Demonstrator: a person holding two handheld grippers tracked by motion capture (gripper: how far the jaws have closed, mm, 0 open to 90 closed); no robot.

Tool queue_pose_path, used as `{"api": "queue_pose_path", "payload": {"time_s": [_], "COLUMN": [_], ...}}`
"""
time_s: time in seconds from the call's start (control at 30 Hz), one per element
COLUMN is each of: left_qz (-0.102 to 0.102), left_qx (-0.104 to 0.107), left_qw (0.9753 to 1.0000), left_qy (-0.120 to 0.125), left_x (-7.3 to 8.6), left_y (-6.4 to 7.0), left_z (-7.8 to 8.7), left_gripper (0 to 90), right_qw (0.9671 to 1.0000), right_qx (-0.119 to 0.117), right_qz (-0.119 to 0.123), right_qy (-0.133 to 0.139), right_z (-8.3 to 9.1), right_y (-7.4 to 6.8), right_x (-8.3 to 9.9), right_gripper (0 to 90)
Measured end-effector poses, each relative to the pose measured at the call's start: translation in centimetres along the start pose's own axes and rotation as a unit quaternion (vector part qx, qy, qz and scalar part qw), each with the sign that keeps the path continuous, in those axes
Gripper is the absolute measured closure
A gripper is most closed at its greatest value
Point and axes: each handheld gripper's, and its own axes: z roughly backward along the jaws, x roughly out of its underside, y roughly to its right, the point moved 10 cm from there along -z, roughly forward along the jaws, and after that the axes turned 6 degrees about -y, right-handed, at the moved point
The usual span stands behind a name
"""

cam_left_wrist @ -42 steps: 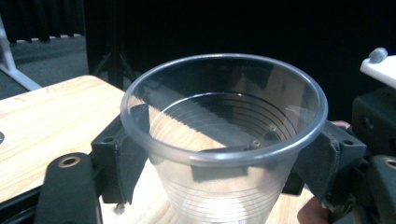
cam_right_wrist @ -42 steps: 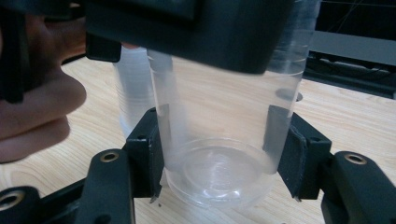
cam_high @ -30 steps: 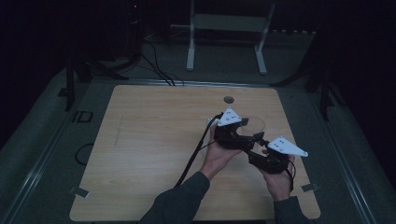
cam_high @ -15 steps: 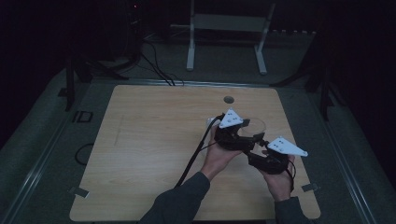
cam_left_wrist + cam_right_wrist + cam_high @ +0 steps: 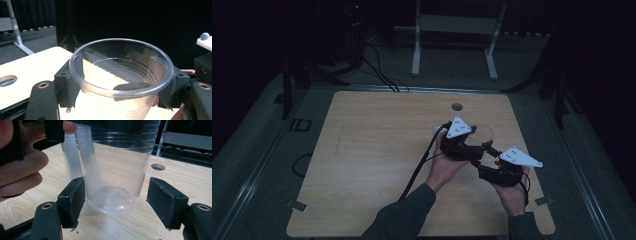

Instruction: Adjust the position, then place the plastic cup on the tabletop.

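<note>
From the high view, finds almost nothing moved since a moment ago, with left gripper (image 5: 476, 139) and right gripper (image 5: 486, 152) bunched over the right half of the pale wooden desk (image 5: 377, 150) around a clear ribbed plastic cup (image 5: 482, 131). In the left gripper view, shows that gripper (image 5: 120, 86) clamped on the upright, empty cup (image 5: 120, 75) just under its rim. In the right gripper view, shows the other gripper (image 5: 115, 202) spread wide either side of the cup's base (image 5: 112, 170), a second clear plastic cup (image 5: 71, 157) just behind; reads as a pause before closing.

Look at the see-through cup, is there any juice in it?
No, the clear plastic cup held in the left gripper looks empty, and the pale wooden table shows through its ribbed wall.
</note>
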Motion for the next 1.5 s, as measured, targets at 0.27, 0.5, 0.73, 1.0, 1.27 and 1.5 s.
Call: {"api": "queue_pose_path", "payload": {"time_s": [0.27, 0.5, 0.73, 1.0, 1.27, 1.5], "left_qz": [-0.005, -0.004, -0.008, -0.011, -0.016, -0.019], "left_qx": [-0.008, -0.012, -0.015, -0.02, -0.024, -0.025], "left_qw": [1.0, 0.9999, 0.9999, 0.9997, 0.9996, 0.9995], "left_qy": [0.002, 0.002, -0.001, -0.001, 0.0, -0.002], "left_x": [0.1, 0.3, 0.5, 0.6, 0.7, 0.9], "left_y": [-0.3, -0.5, -0.5, -0.7, -0.7, -0.7], "left_z": [0.0, 0.0, -0.1, -0.1, 0.0, -0.1], "left_gripper": [29.3, 29.3, 29.4, 29.4, 29.5, 29.6], "right_qw": [1.0, 1.0, 1.0, 0.9999, 0.9998, 0.9997], "right_qx": [-0.002, 0.0, -0.001, 0.004, 0.009, 0.014], "right_qz": [-0.002, -0.003, -0.007, -0.014, -0.018, -0.022], "right_qy": [-0.002, -0.004, -0.006, -0.006, -0.004, -0.004], "right_z": [0.2, 0.4, 0.3, 0.7, 1.0, 1.2], "right_y": [0.2, 0.3, 0.5, 1.1, 1.6, 2.0], "right_x": [0.3, 0.4, 0.6, 0.7, 0.7, 0.8], "right_gripper": [30.2, 30.1, 30.1, 30.0, 30.1, 30.1]}}
